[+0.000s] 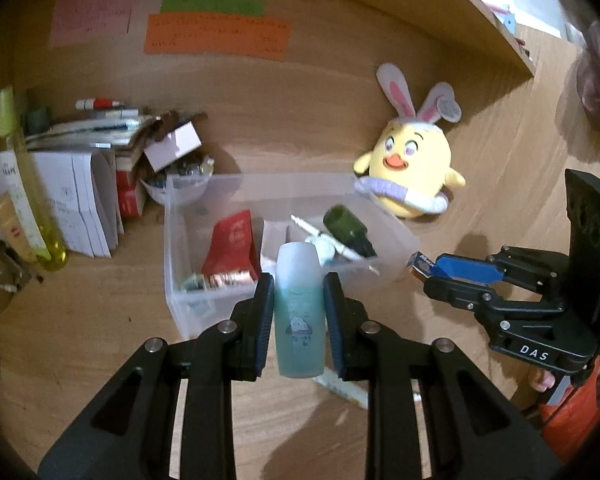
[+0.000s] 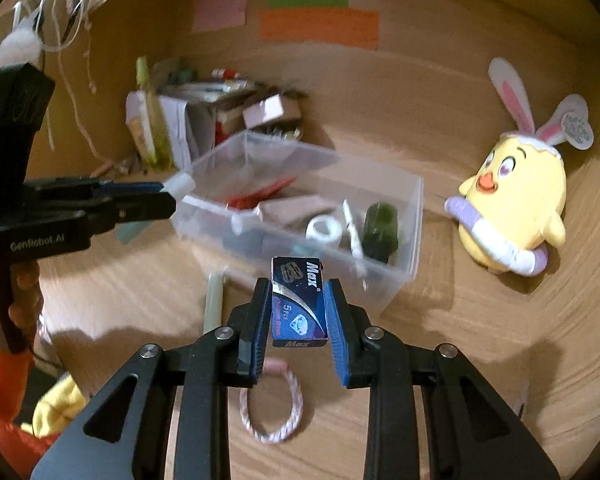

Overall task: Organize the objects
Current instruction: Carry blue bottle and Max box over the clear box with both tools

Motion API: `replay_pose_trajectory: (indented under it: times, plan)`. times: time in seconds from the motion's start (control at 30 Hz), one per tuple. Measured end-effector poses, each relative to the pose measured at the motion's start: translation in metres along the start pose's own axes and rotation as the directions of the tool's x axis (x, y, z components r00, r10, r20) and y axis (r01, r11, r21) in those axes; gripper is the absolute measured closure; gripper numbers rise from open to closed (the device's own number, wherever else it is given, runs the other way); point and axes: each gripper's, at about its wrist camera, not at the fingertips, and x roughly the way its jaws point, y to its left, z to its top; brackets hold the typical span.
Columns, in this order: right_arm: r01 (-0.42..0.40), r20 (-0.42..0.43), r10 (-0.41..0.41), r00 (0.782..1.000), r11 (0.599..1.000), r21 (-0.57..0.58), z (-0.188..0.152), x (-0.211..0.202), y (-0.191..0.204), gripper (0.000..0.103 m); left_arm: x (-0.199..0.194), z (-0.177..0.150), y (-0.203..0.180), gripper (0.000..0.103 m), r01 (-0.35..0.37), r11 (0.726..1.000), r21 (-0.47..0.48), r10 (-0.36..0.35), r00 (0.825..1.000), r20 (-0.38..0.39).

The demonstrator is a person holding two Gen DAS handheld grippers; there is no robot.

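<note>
My left gripper is shut on a small teal bottle with a cloud picture, held just in front of a clear plastic bin. The bin holds a red packet, a dark green bottle, a white tape roll and other small items. My right gripper is shut on a blue "Max" razor blade box, held near the bin's front corner. The right gripper also shows at the right in the left wrist view, and the left gripper at the left in the right wrist view.
A yellow chick plush with bunny ears leans on the back wall right of the bin. Papers, boxes and a yellow-green bottle crowd the left corner. A pink-white cord loop and a pale stick lie on the wooden desk.
</note>
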Motion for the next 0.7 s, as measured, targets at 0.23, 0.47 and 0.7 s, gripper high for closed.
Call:
replay_pose_trajectory:
  times: [0.23,0.47,0.7]
  plan:
    - [-0.020,0.048,0.018,0.999,0.999,0.036,0.026,0.009,-0.010,0.078,0.007,0.023,0.002,0.078,-0.035,0.999,-0.001,0.035,0.999,0.018]
    - [-0.011,0.083,0.006,0.996,0.999,0.049,0.049,0.020,-0.017,0.078,0.019,0.041,0.006,0.078,-0.051,0.999,-0.009,0.051,0.998,0.025]
    - [0.007,0.083,-0.011,0.996,0.999,0.047,0.065,0.037,-0.022,0.078,0.035,0.054,0.010,0.078,-0.060,0.998,-0.014,0.060,0.998,0.024]
